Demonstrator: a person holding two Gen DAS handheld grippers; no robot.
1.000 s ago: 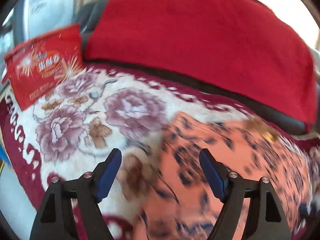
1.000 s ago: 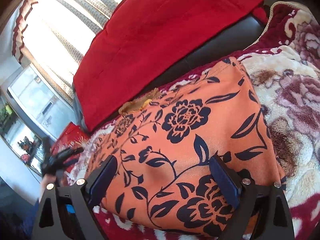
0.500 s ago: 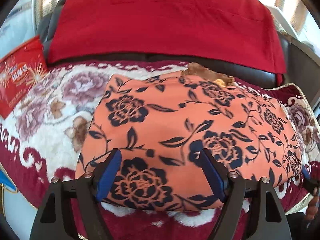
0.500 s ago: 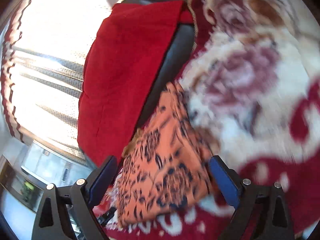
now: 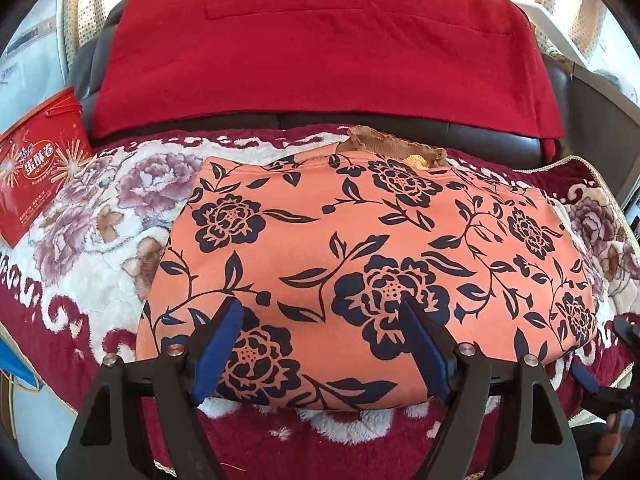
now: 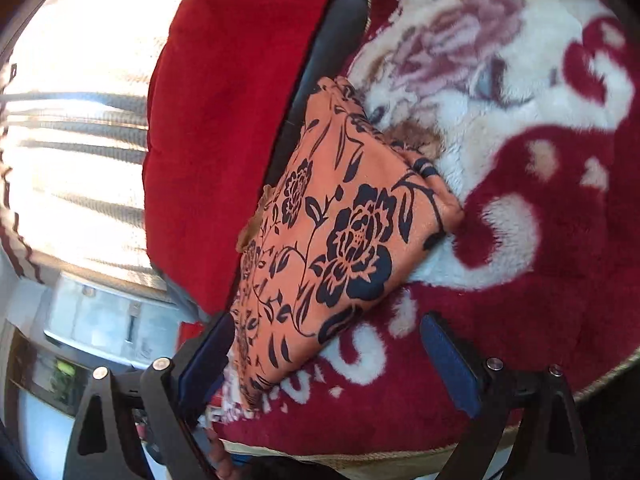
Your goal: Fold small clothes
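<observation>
Orange floral-print fabric garment (image 5: pixel 360 264) lies folded flat on the plush red-and-white flowered blanket (image 5: pixel 92 248), near its front edge.
My left tool (image 5: pixel 322 346) hovers released over the near hem, my right tool (image 6: pixel 328 356) released beside its end corner, likely so I can take another fold.

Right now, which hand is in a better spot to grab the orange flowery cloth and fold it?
Probably the left. The left tool hangs open squarely over the near edge of the orange floral garment. The right tool is also open but tilted, with only the garment's corner between its jaws.
</observation>
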